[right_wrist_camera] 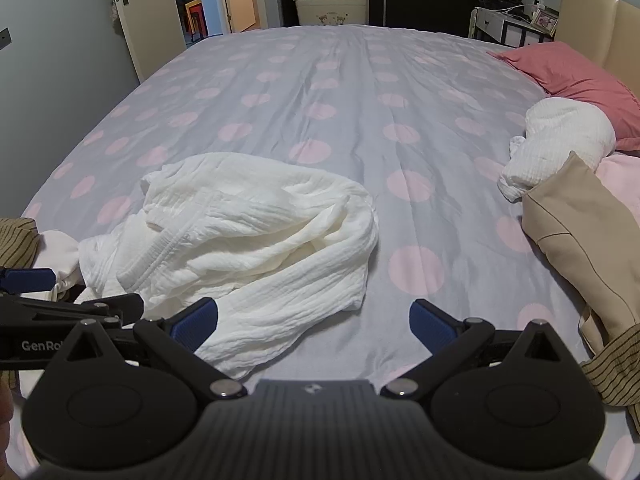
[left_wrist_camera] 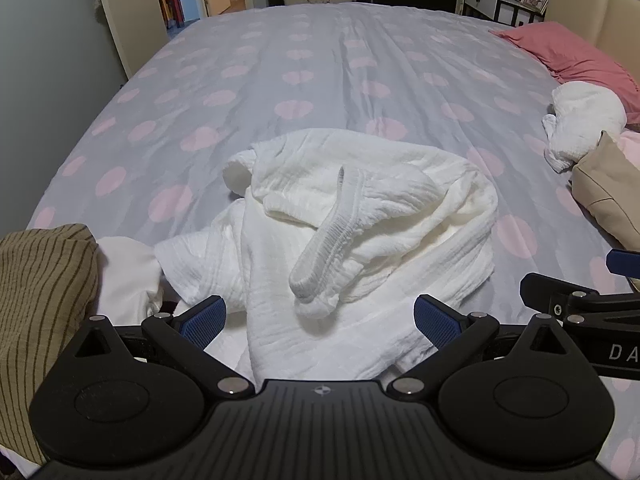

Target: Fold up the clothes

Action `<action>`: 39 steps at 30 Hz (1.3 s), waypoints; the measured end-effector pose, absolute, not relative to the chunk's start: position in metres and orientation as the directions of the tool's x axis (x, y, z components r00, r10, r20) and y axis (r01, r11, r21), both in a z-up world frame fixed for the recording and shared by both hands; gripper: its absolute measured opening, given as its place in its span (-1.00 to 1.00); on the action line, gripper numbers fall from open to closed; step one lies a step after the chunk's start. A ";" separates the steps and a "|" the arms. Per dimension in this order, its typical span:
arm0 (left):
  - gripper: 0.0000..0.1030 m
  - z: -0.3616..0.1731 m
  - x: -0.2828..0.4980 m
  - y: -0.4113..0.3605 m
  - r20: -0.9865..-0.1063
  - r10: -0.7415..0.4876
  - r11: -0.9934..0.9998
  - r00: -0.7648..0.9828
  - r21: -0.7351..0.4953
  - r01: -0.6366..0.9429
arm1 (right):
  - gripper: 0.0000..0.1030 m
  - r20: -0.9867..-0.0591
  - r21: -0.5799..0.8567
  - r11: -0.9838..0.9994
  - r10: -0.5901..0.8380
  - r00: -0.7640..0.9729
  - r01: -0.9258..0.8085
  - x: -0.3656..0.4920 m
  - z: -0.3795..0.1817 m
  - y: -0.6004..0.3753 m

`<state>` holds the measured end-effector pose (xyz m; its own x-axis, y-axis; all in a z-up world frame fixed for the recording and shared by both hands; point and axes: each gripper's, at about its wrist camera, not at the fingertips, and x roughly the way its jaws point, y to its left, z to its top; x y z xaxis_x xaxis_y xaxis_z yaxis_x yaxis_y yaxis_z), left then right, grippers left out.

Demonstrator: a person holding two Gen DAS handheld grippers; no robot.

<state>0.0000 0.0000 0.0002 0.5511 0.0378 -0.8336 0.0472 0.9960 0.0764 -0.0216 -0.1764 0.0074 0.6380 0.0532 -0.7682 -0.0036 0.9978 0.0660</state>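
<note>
The white crinkled garment (left_wrist_camera: 340, 216) lies crumpled on the bed (left_wrist_camera: 320, 60), directly ahead of the left gripper (left_wrist_camera: 318, 322). Its near edge reaches in between the two jaws, which are spread wide and hold nothing. A ribbed elastic band (left_wrist_camera: 326, 236) of the garment lies on top of the heap and runs down toward the gap between these jaws. In the right wrist view the same garment (right_wrist_camera: 248, 232) is ahead and to the left of the right gripper (right_wrist_camera: 312, 326), and its lower edge lies just beside the left jaw. These jaws are also spread apart and empty, with only the dotted bed cover (right_wrist_camera: 340, 100) between them. The two grippers are side by side, each one showing at the border of the other view. To the left of the left jaws, a brown striped cloth (left_wrist_camera: 44, 300) lies next to a plain white cloth (left_wrist_camera: 124, 280), which touches the garment. Far to the right of both jaws there is a rolled white cloth (right_wrist_camera: 560, 140), a beige garment (right_wrist_camera: 580, 232) in front of it and a red pillow (right_wrist_camera: 568, 68) behind it. Beyond the bed, an open door (right_wrist_camera: 132, 8) is seen.
</note>
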 end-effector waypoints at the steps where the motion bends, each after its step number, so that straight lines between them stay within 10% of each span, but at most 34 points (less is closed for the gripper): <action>1: 0.99 0.000 0.000 0.000 -0.832 0.041 0.996 0.553 0.081 0.048 | 0.99 -0.767 0.064 0.998 0.052 0.640 -0.003 -0.022 0.008 -0.177; 39: 0.99 -0.002 0.001 -0.002 -0.842 0.015 0.997 0.539 0.053 0.056 | 0.99 -0.769 0.069 0.998 0.055 0.636 -0.003 -0.022 0.008 -0.178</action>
<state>0.0014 -0.0019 -0.0019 0.5393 0.0147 -0.8420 0.0563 0.9970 0.0534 -0.0216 -0.1779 0.0078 0.6364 0.0553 -0.7694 -0.0029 0.9976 0.0693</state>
